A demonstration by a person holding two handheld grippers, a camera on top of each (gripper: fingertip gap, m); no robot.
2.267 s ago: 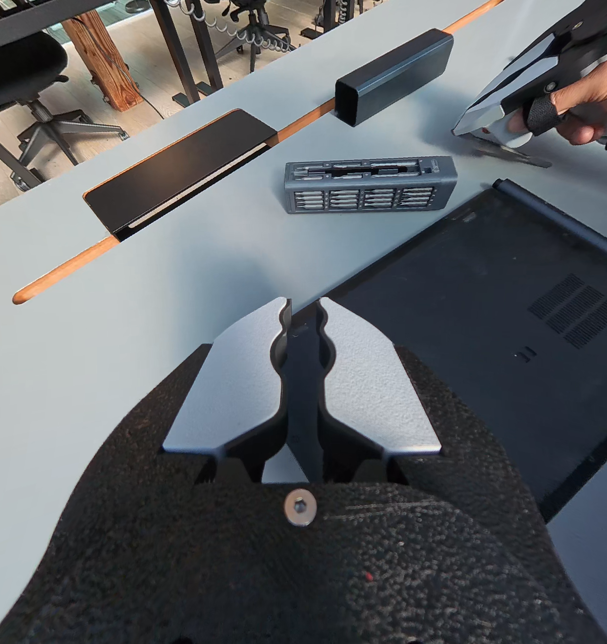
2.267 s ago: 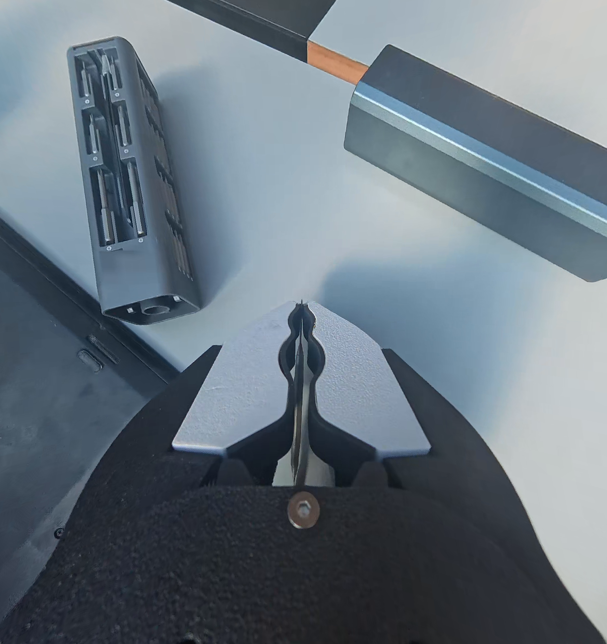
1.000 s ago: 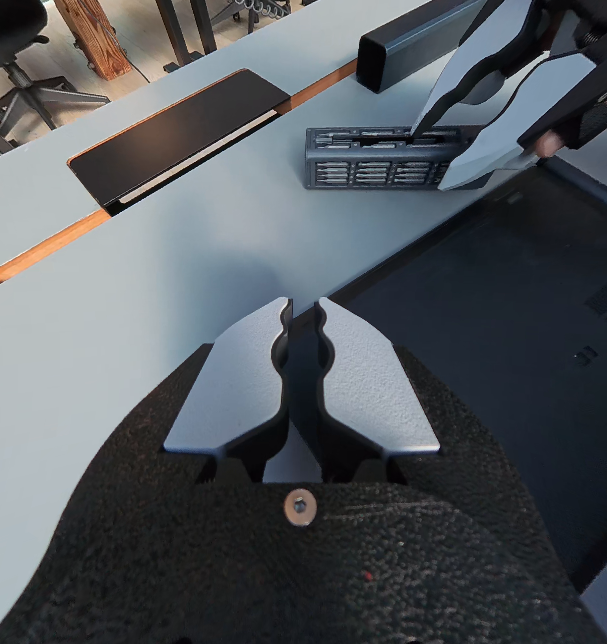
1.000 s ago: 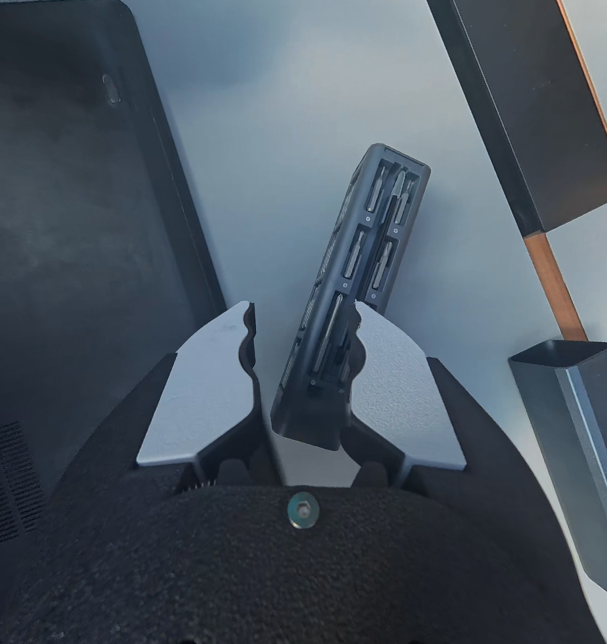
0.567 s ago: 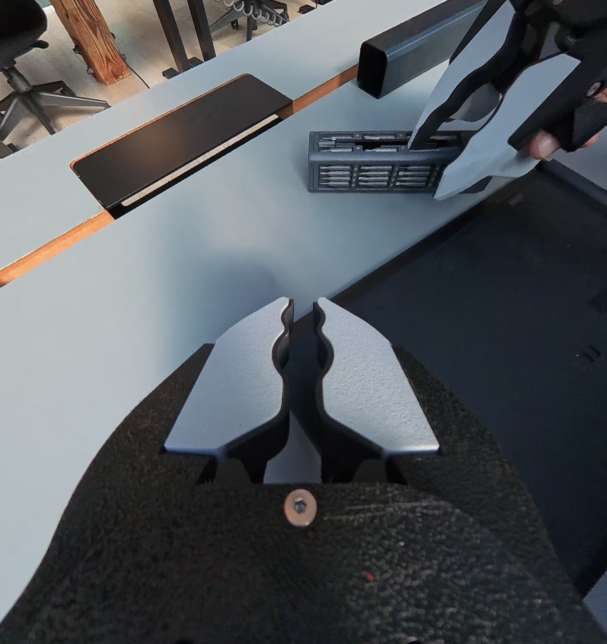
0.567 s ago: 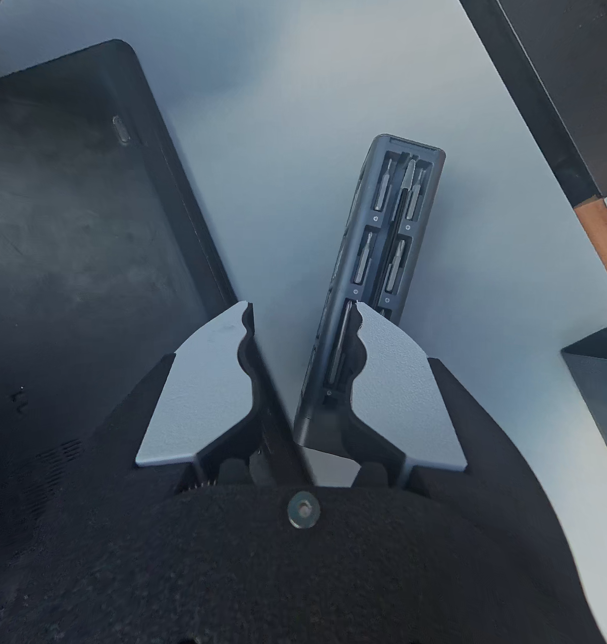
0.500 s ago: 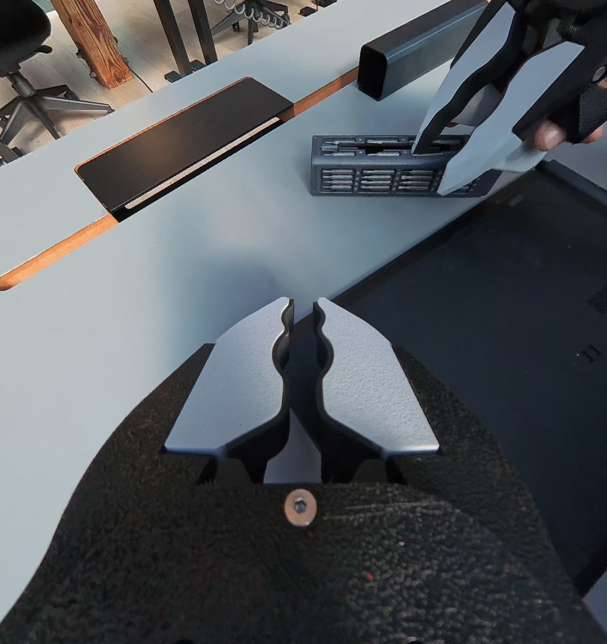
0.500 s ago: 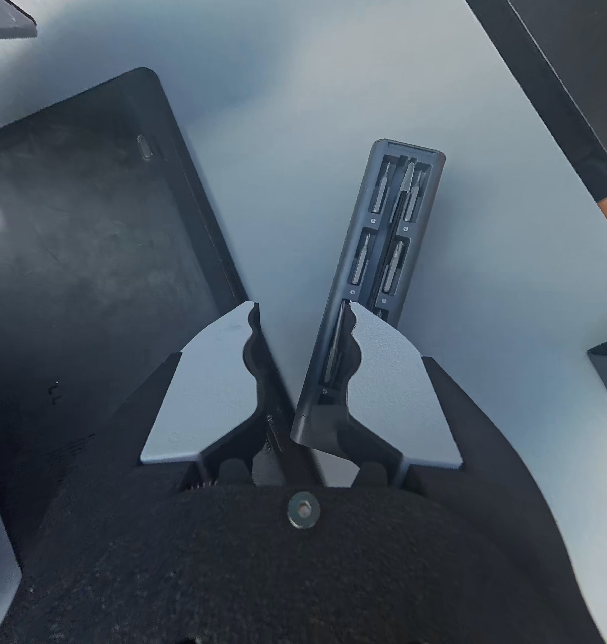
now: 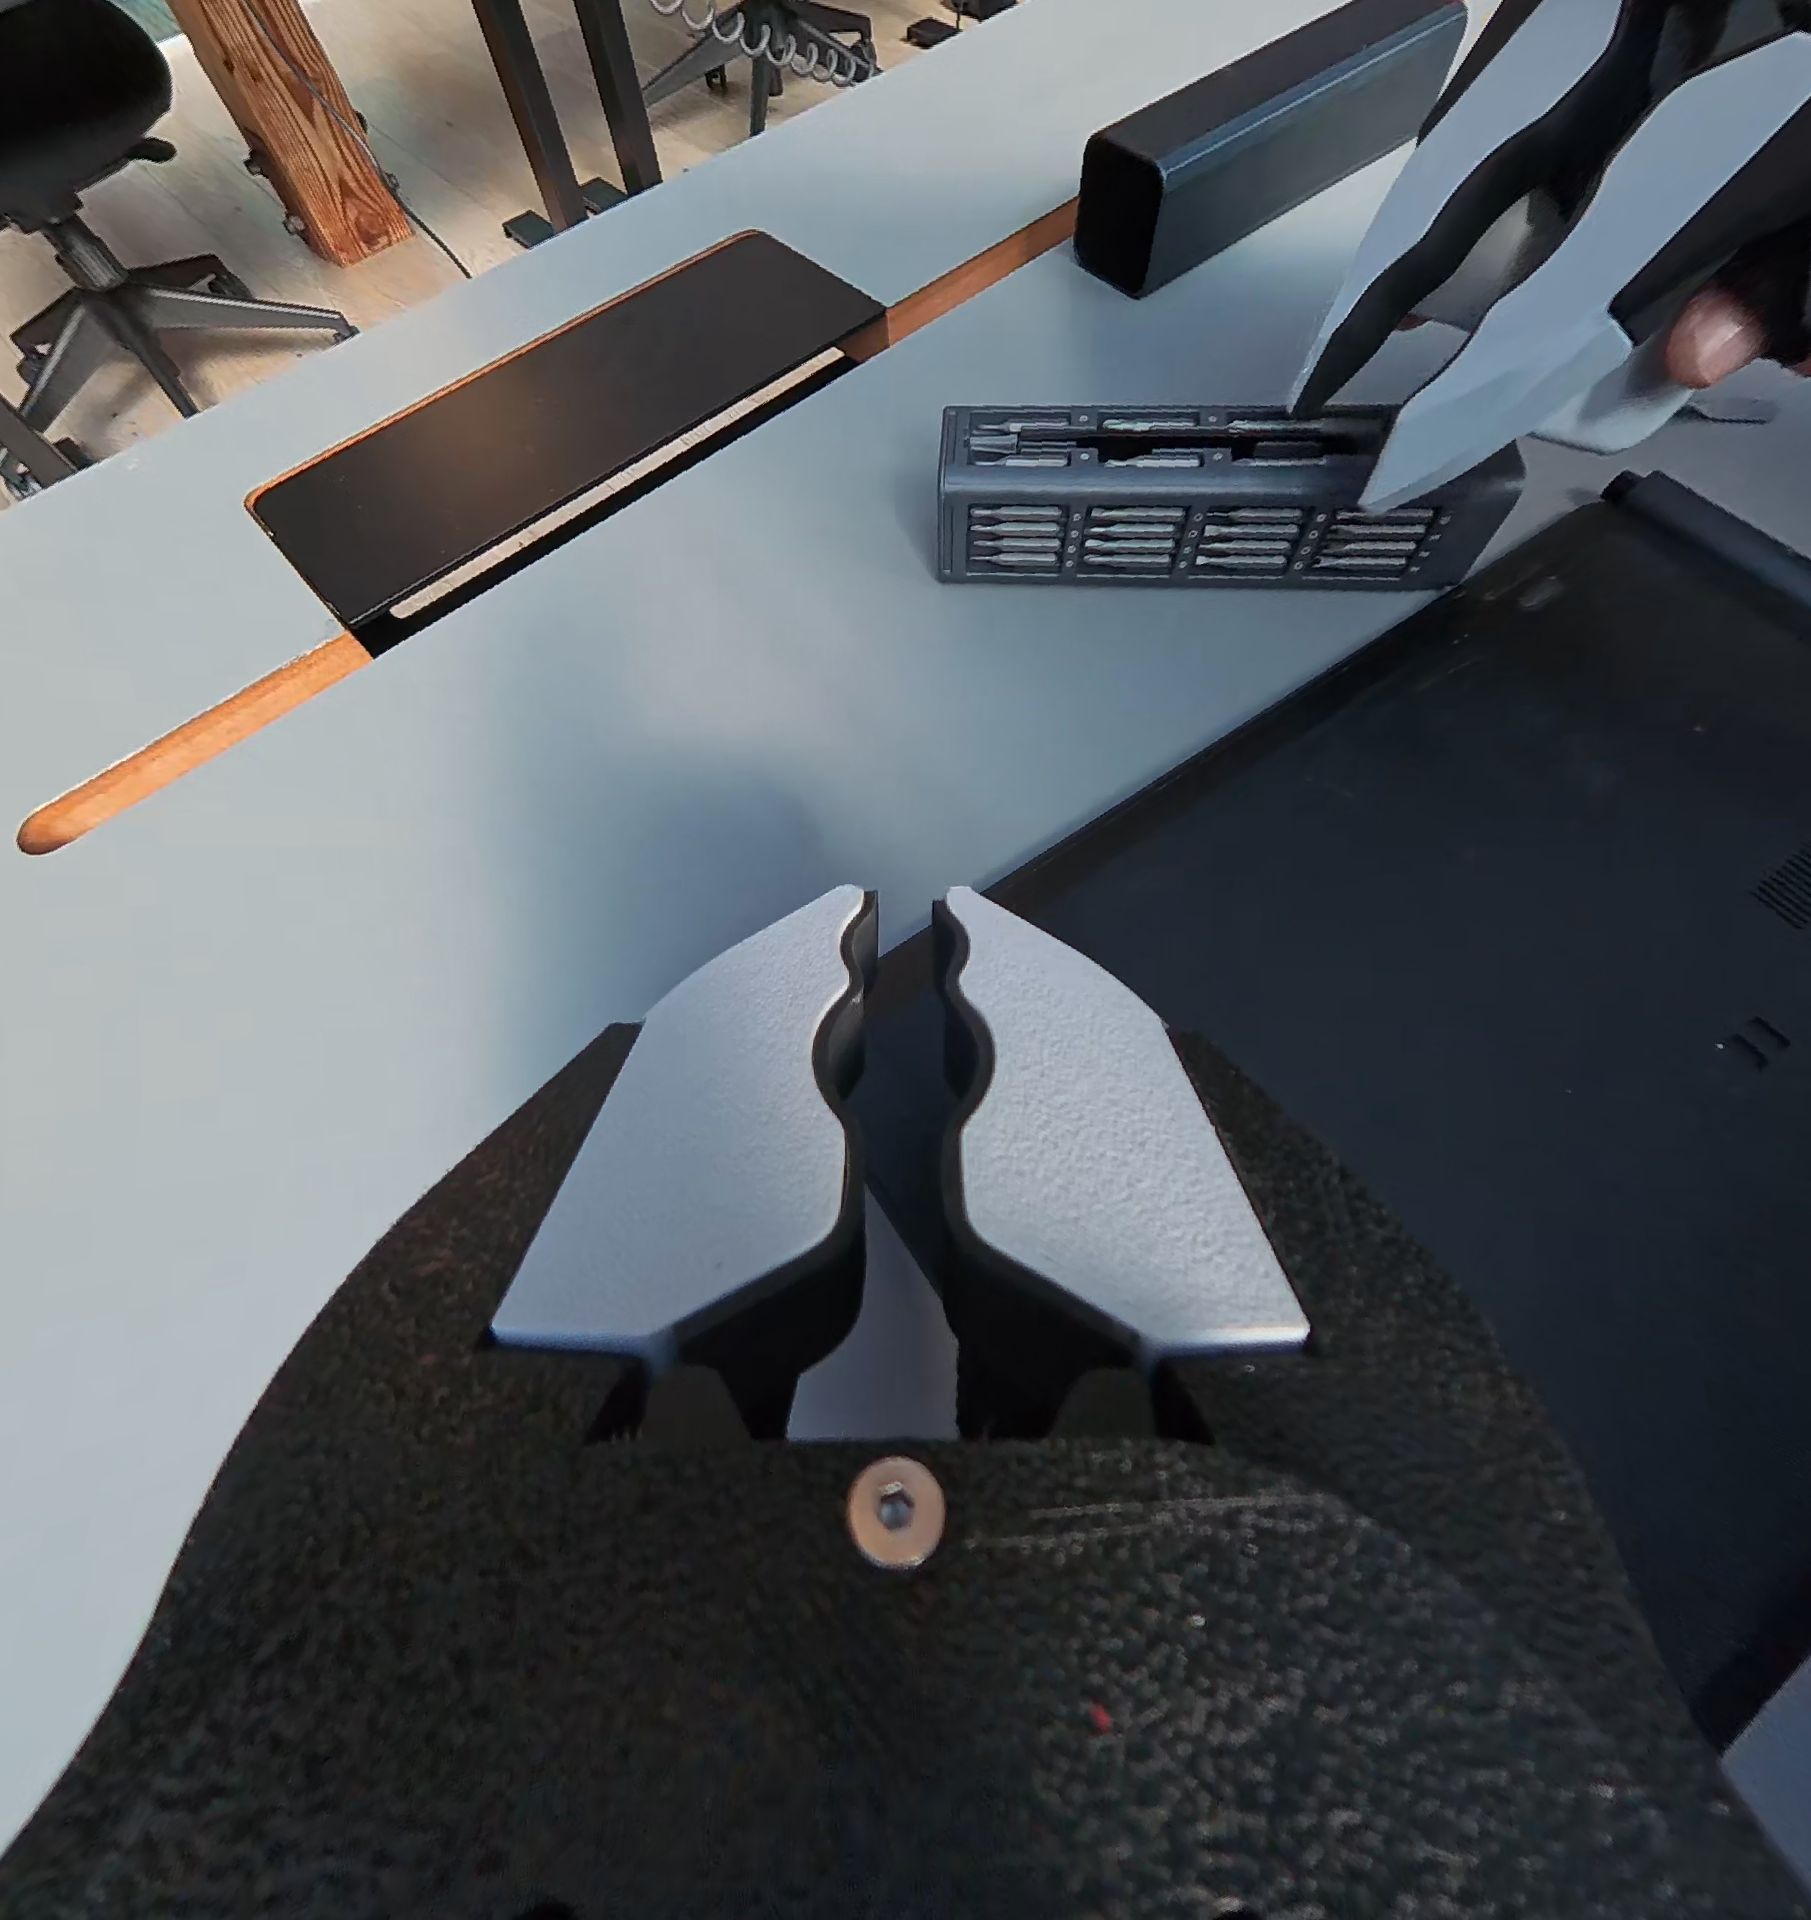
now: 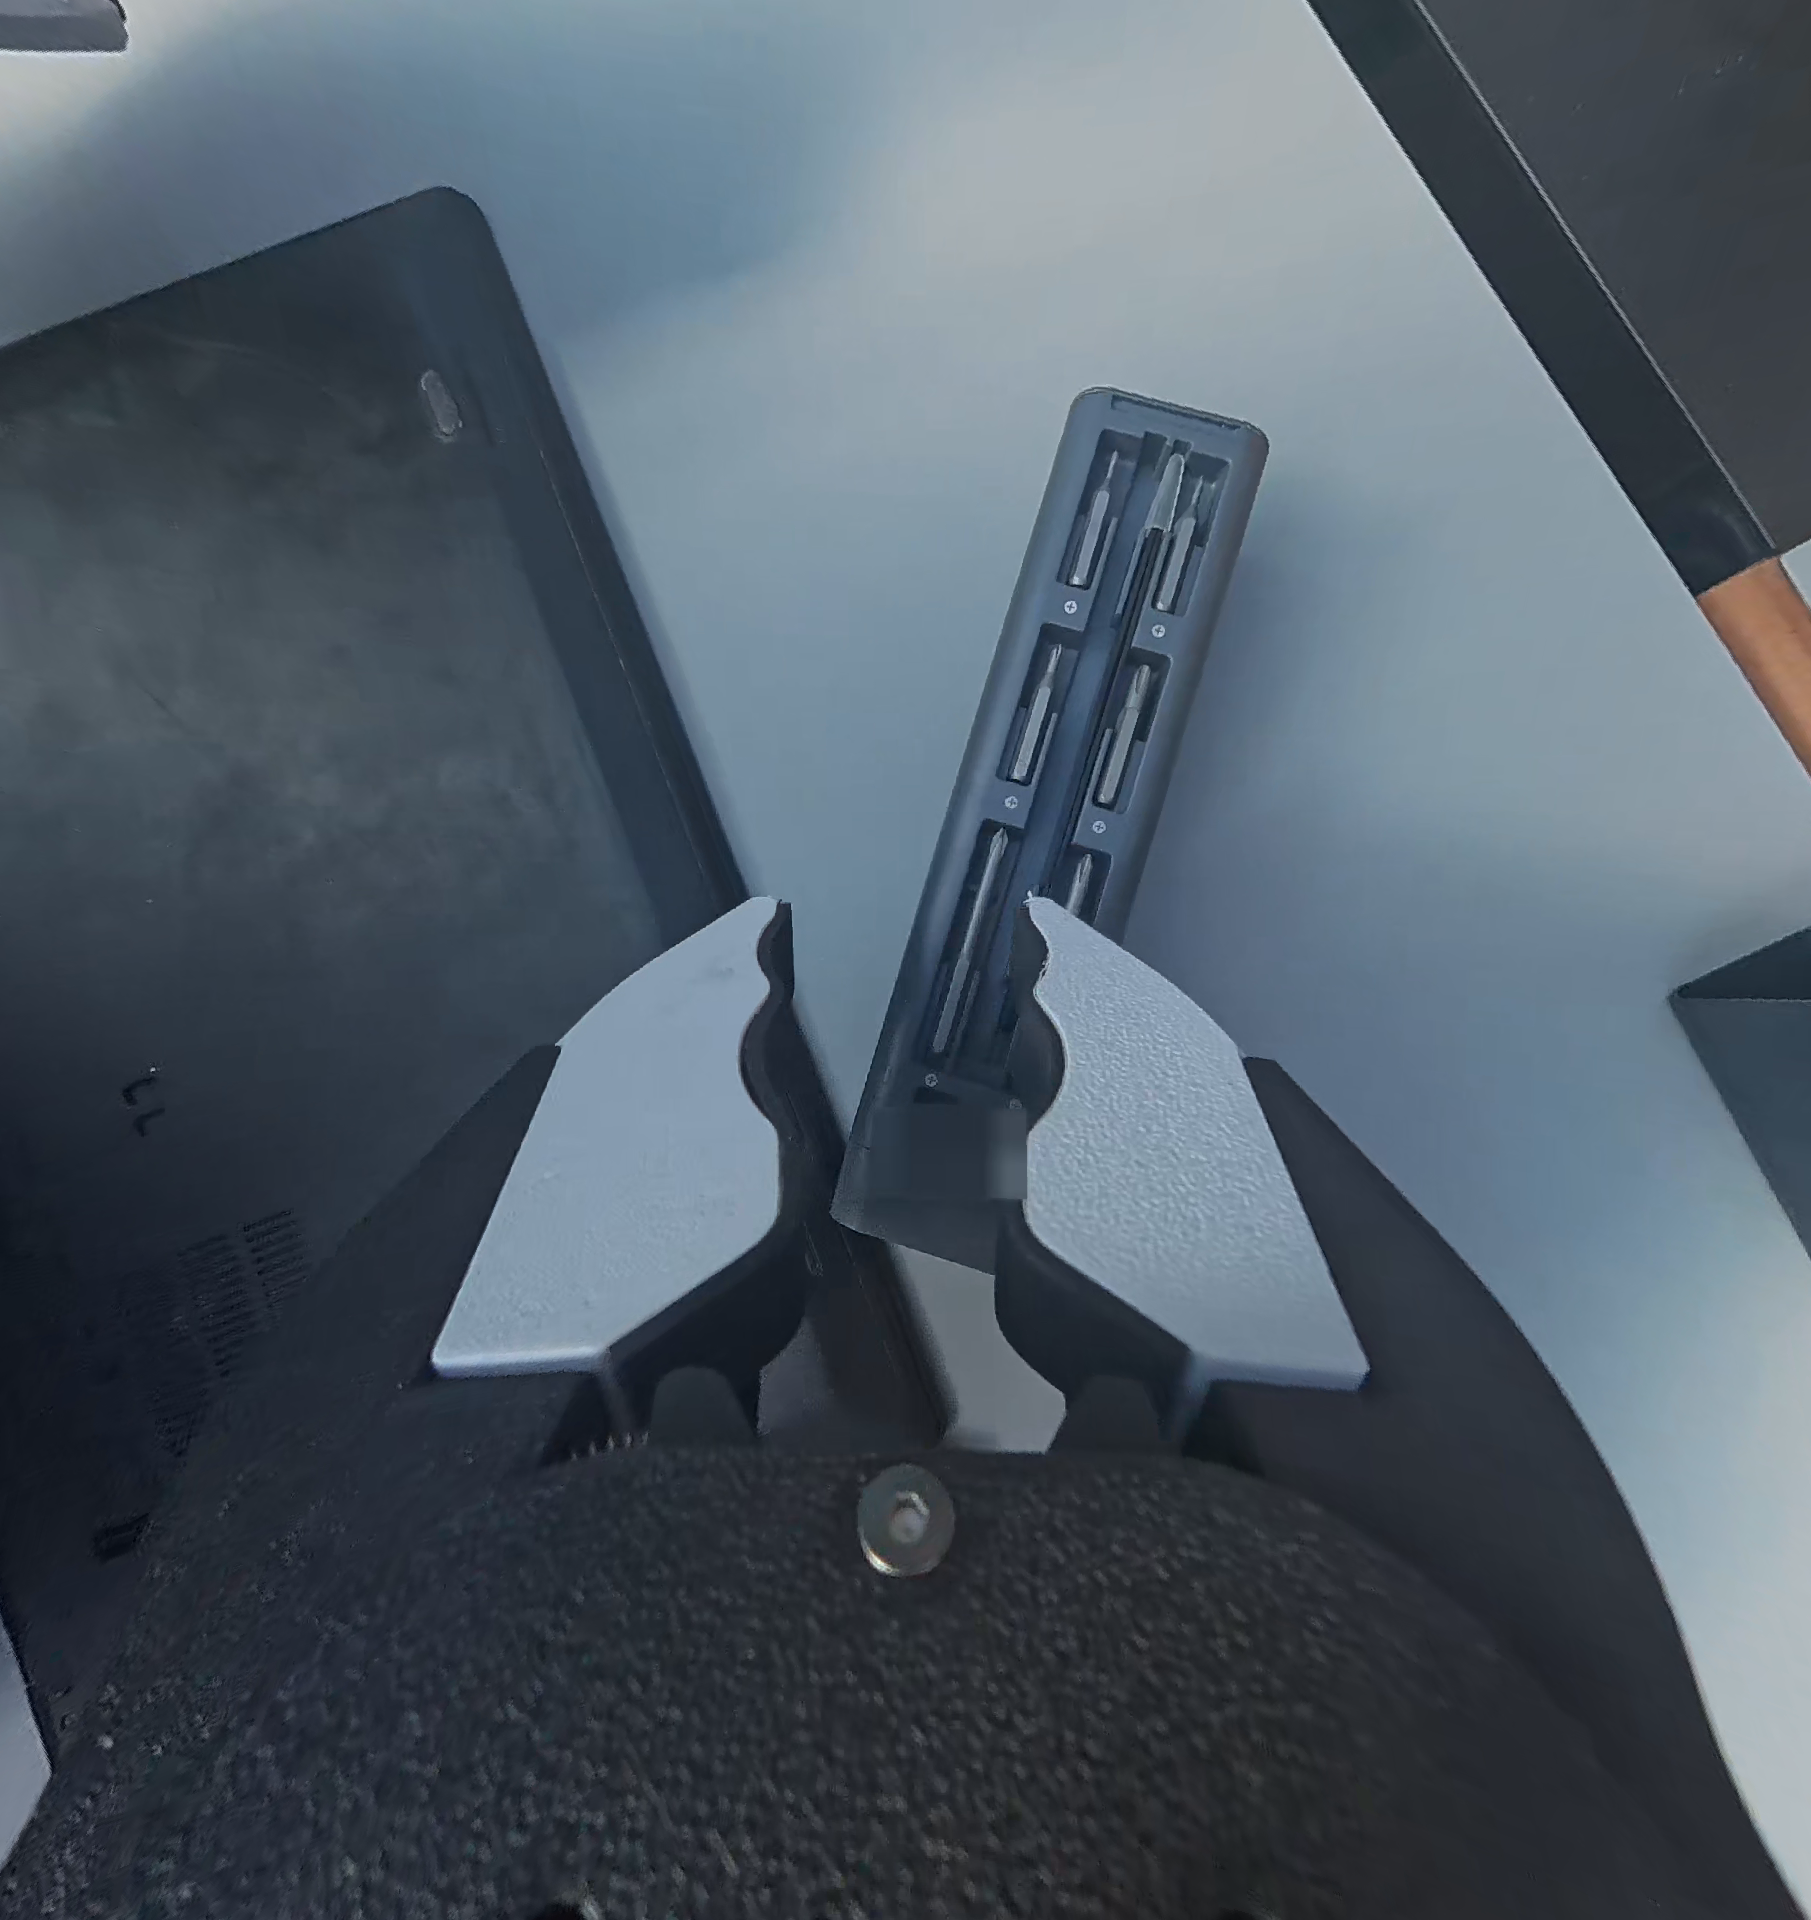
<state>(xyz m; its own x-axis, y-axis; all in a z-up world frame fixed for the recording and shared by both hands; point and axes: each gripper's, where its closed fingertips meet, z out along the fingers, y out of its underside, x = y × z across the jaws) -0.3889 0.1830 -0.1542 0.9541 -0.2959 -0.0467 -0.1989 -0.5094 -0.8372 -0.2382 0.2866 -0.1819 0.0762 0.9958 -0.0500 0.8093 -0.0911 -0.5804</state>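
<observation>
A grey screwdriver bit case (image 9: 1192, 530) stands on its long edge on the pale table, beside a black laptop (image 9: 1452, 935) that lies underside up. My right gripper (image 10: 901, 914) is open over the near end of the case (image 10: 1098, 748). Its right fingertip (image 10: 1036, 925) is at the case's top face, where bits and a thin driver sit in slots. The left finger hangs over the laptop's edge (image 10: 257, 779). The right gripper also shows in the left wrist view (image 9: 1348, 452). My left gripper (image 9: 906, 904) is shut and empty, low over the laptop's corner.
A dark rectangular sleeve (image 9: 1265, 135) lies behind the case and also shows in the right wrist view (image 10: 1794, 1091). A black flap (image 9: 568, 416) and a wooden strip (image 9: 205, 738) run along the table's slot. An office chair (image 9: 49, 156) and a wooden post (image 9: 288, 125) stand beyond the table.
The right gripper has turned and shifted over the case, so the case now looks more upright and more of the laptop shows. The left gripper has hardly moved.
</observation>
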